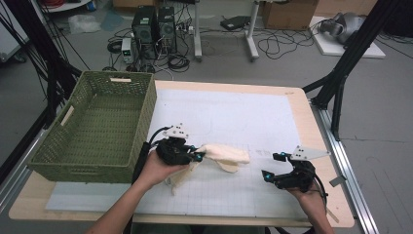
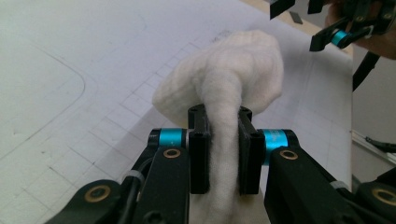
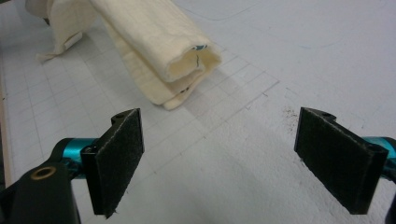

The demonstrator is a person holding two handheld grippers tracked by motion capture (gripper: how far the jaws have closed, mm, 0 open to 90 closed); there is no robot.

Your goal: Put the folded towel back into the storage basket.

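Left gripper (image 1: 200, 155) fingers pinched the soft cream cloth (image 1: 225, 154) mid-frame, right gripper (image 1: 272, 166) fingers spread wide lower right, green basket (image 1: 97, 92) left.

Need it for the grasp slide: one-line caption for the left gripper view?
Left gripper shut on a bunched cream cloth above the white grid mat, right gripper open at upper right.

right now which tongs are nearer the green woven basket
Left. The left tongs, shut on the cream fleecy cloth, sit just beside the green woven basket; the right tongs hang open, far across the white mat.
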